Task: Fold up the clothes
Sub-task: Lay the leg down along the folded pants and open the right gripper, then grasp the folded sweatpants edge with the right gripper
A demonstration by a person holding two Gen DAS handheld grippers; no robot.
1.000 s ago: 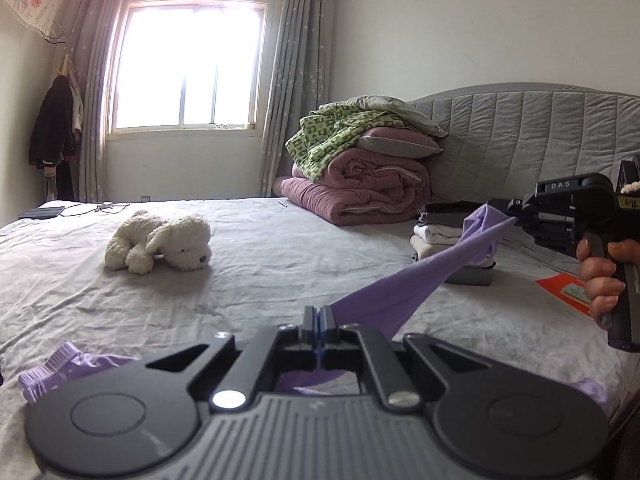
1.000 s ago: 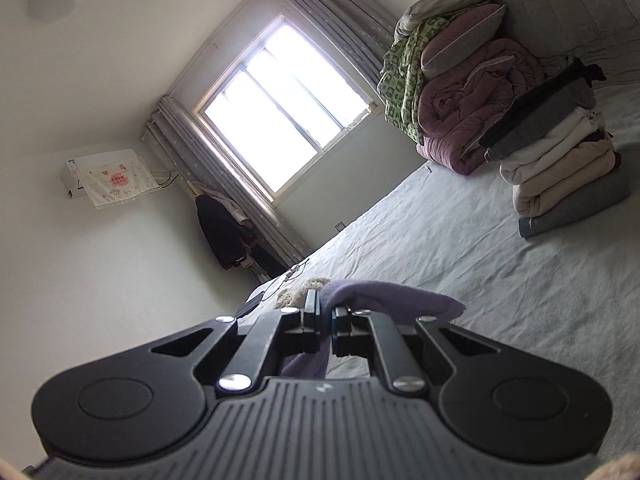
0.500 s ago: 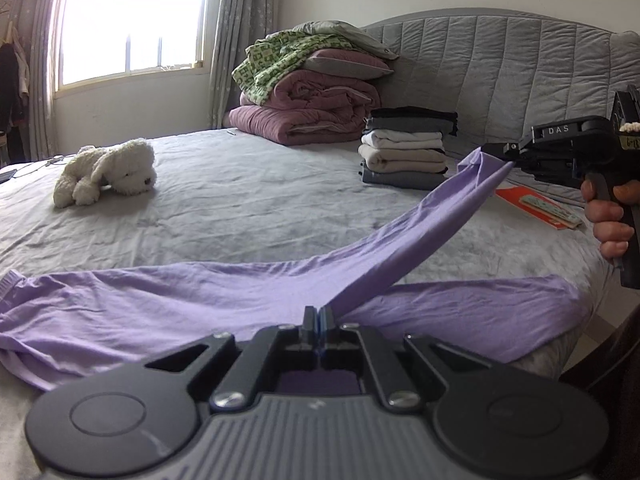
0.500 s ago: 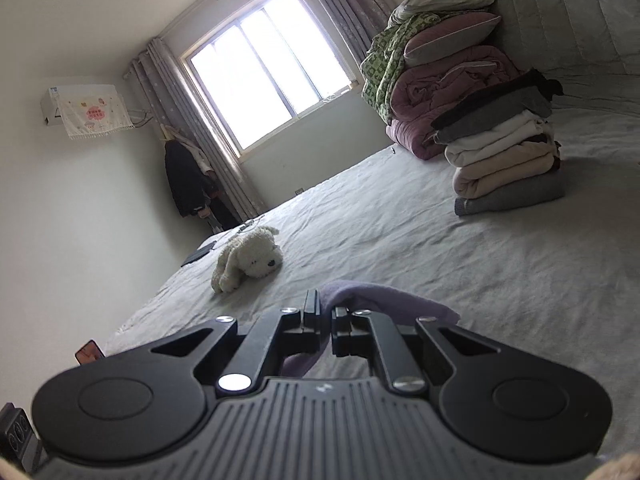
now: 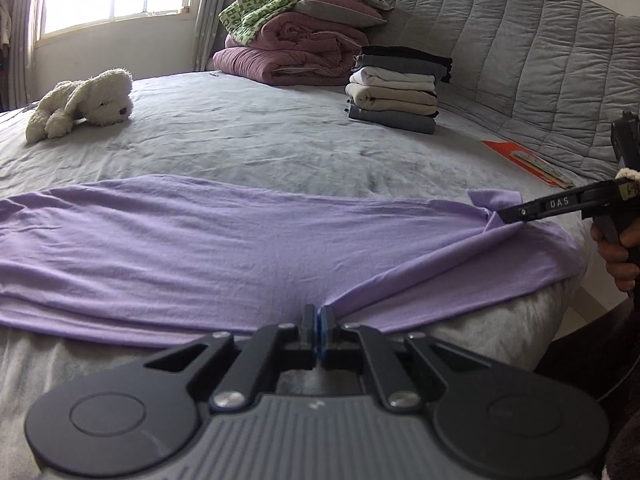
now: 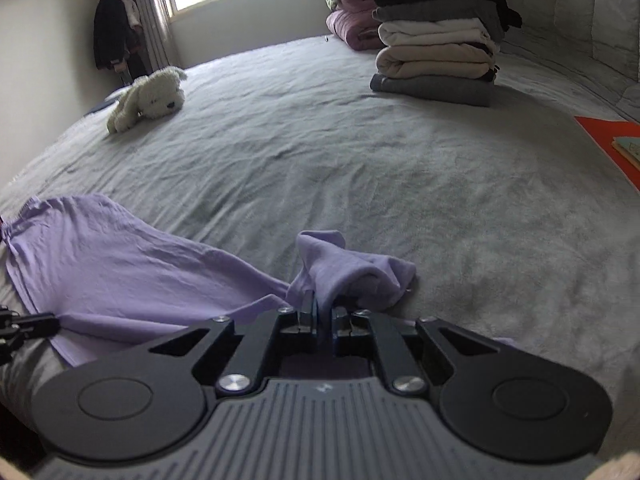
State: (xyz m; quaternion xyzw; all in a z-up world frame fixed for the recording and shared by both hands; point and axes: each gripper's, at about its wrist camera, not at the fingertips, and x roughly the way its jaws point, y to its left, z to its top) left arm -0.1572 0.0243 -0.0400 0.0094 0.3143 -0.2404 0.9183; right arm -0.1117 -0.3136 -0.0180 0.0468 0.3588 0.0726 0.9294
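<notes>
Your left claw [image 5: 319, 322] and right claw [image 6: 323, 314] each stay clenched on the purple garment [image 5: 224, 236], spread along the bed's [image 5: 280, 140] near edge; lay both corners flat, keep tension even; smooth before releasing.

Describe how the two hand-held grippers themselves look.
Both match: the left hand-held gripper and right hand-held gripper have black linkage arms with silver pivot screws, a ribbed grey body, round black side discs and blue pads. The right one's finger reads "DAS" in white.
</notes>
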